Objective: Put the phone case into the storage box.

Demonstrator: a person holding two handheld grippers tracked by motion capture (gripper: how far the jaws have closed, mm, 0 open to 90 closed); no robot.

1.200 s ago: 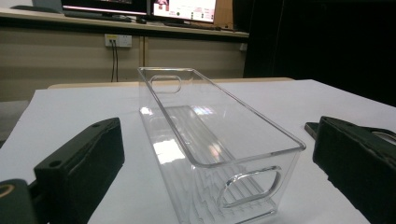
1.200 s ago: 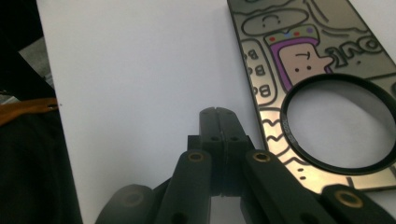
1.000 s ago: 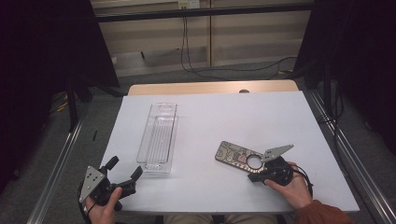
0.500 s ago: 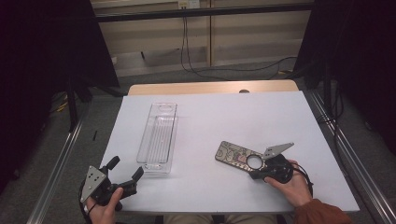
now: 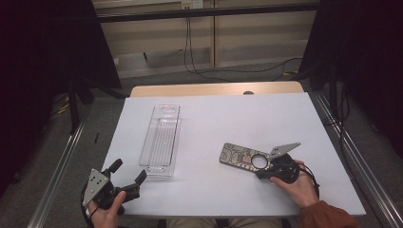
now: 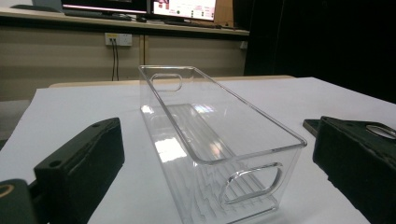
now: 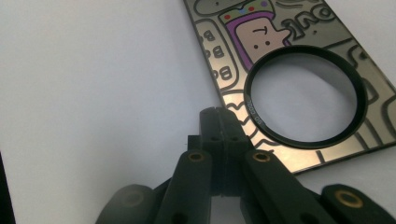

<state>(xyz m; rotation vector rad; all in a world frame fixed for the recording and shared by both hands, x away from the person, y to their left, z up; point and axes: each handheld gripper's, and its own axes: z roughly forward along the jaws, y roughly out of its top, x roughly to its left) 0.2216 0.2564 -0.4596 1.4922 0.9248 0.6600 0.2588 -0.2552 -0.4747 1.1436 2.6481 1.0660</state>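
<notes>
At the white table, you work from the near edge with a gripper in each hand. The clear plastic bin lies lengthwise left of centre, empty, its near handle cut-out facing your left gripper. That gripper rests at the near left corner, its jaws spread wide and holding nothing, the bin's near end just beyond them.

To the right lies the patterned card, flat on the table, with a black-rimmed round lens sitting on its near right end. Your right gripper has its jaws pressed together with nothing between them, the tips at the card's near edge, just beside the lens rim; whether they touch the card is hard to tell.

The step in hand looks like taking up the lens or the card, likely for the bin. Closed jaws cannot grasp either, so you would do well to part them first, then come in low and level. The lens is thin and free on a glossy card: straddle the rim squarely, or it may skate away.
</notes>
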